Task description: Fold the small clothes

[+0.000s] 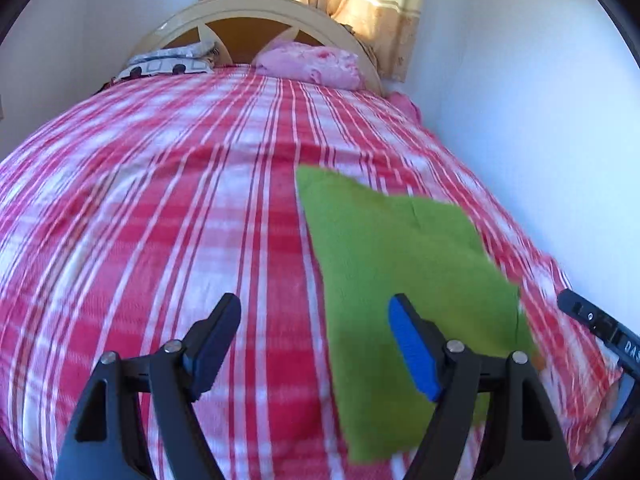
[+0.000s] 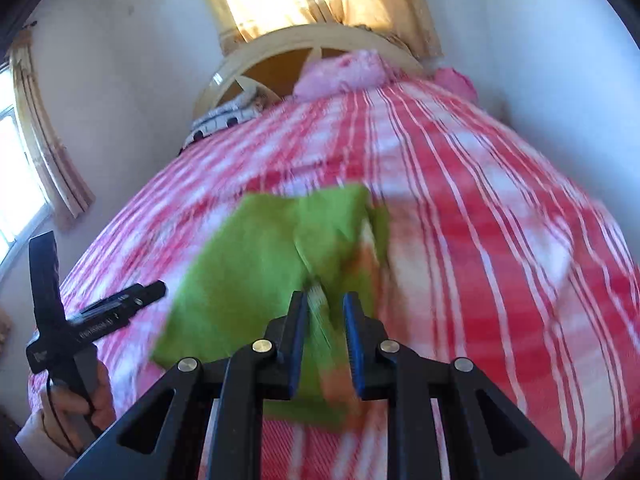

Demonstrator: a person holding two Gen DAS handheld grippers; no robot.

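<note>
A small green cloth [image 1: 400, 264] lies on the red-and-white plaid bedspread [image 1: 160, 240], right of the middle. My left gripper [image 1: 316, 308] hangs open over the cloth's left edge. Its blue-padded finger [image 1: 412, 352] is above the green fabric and its dark finger [image 1: 216, 332] is above the plaid, with nothing between them. In the right wrist view the green cloth [image 2: 256, 272] shows orange patches and a raised ridge. That ridge runs into my right gripper [image 2: 325, 304], whose narrow jaws pinch the cloth's near edge.
A cream headboard [image 1: 256, 8] stands at the far end, with a pink pillow [image 1: 316, 64] and a patterned pillow [image 1: 168, 64] against it. A white wall [image 1: 520, 120] runs along the bed's right side. A person's hand [image 2: 80, 396] shows at lower left.
</note>
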